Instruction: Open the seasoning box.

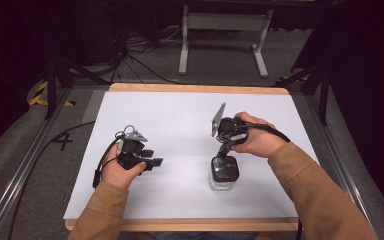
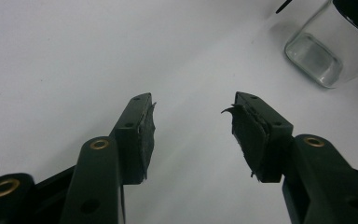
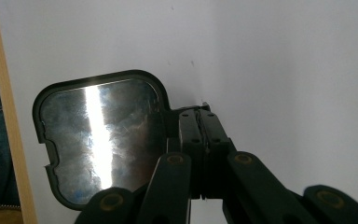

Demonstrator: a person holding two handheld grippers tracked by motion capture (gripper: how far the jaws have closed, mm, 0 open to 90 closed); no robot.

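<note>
a lab: white table (image 1: 180,115) on a metal frame (image 1: 20,185), floor cables (image 1: 140,55).

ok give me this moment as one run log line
left gripper: open, nothing between jaws | right gripper: shut at edge of lid, whether clamped unclear | glass jar: upright on table

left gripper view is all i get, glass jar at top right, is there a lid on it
Observer: Yes, a black lid with a shiny top sits on the glass jar.
Operator: ok where's the right gripper then
Observer: The right gripper is over the jar, with its jaws shut right at the lid's edge. I cannot tell whether they pinch part of it.
</note>
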